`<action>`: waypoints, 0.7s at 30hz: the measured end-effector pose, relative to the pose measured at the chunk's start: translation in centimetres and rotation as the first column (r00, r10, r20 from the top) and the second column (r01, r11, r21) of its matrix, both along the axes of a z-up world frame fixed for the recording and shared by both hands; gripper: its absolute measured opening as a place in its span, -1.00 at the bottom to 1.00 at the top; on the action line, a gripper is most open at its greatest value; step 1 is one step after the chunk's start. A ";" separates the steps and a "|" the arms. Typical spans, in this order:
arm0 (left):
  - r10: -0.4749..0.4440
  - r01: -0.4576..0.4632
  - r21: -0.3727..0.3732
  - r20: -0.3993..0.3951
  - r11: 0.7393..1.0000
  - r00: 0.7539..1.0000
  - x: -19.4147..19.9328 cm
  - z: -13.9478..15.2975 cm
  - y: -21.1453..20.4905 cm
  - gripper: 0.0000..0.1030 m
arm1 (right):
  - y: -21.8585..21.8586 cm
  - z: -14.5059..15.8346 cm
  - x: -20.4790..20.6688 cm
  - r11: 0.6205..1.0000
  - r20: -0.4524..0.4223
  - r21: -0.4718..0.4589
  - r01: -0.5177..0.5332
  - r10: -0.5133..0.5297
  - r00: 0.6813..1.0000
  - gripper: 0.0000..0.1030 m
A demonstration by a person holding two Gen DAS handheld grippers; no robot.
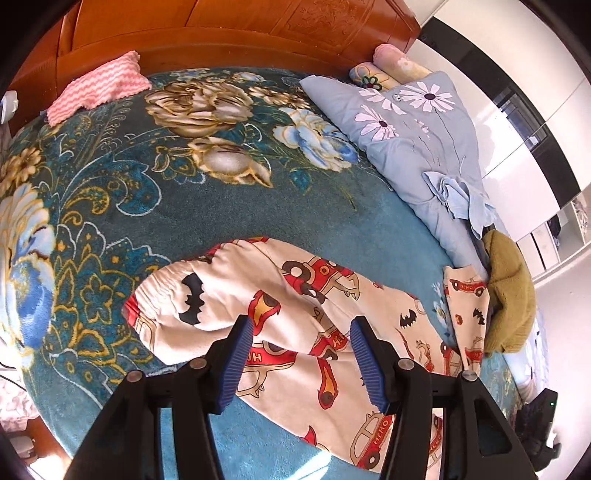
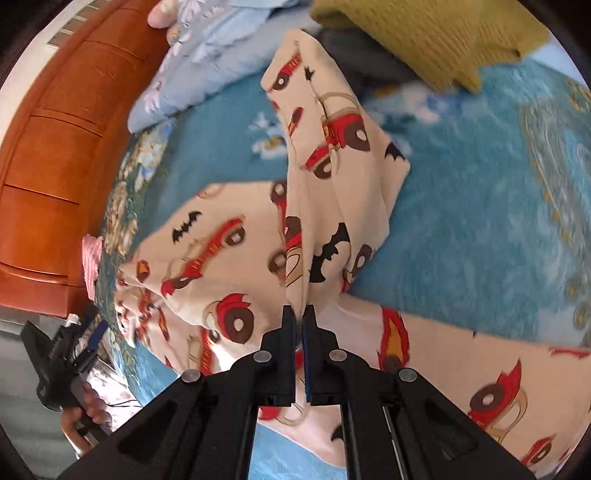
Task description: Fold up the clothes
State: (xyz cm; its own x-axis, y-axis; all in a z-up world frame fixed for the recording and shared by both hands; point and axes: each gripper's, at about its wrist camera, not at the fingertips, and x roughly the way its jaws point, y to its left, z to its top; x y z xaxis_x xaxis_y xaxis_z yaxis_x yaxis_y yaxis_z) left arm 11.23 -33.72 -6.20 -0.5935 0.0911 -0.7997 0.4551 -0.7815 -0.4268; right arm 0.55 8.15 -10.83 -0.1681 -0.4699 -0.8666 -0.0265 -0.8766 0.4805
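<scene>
on the teal floral blanket [image 1: 192,206] covering the bed, the car-and-bat print pyjama trousers [image 1: 295,314] lie spread, waistband end toward the wooden headboard [image 1: 229,33]. i hold my right gripper [image 2: 299,314] with its fingers pinched tight on a raised fold of one trouser leg [image 2: 332,177], lifted clear of the blanket so it can be carried over the rest of the garment. my left gripper [image 1: 301,354] hovers above the trousers with fingers wide and empty, in my judgement ready to pin or take the near edge. the mustard knit [image 2: 424,33] and pale blue daisy quilt [image 1: 417,136] sit aside, near the far leg end.
</scene>
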 end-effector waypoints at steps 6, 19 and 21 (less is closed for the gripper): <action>0.015 -0.015 -0.001 0.005 1.000 1.000 -0.1 -0.5 0.7 0.14 | 0.1 2.8 -0.5 0.994 -0.149 0.110 -0.026 0.042 0.988 -0.39; 0.013 -0.013 0.049 0.013 0.999 1.000 0.0 -2.6 2.1 0.14 | -11.6 -1.1 -16.9 0.812 -0.158 0.546 -0.206 0.341 0.927 -0.03; 0.018 -0.019 0.051 0.016 0.999 1.000 0.1 -2.9 2.2 0.14 | -12.2 -2.2 -18.0 0.783 -0.141 0.589 -0.201 0.344 0.928 -0.03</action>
State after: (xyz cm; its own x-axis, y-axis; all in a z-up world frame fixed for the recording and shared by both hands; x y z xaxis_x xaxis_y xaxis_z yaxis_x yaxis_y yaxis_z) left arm 11.31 -31.50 -9.05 -0.5831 0.1210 -0.8033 0.4762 -0.7503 -0.4586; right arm -17.46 -4.01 -13.00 -0.3325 0.0233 -0.9428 0.3018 -0.9445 -0.1298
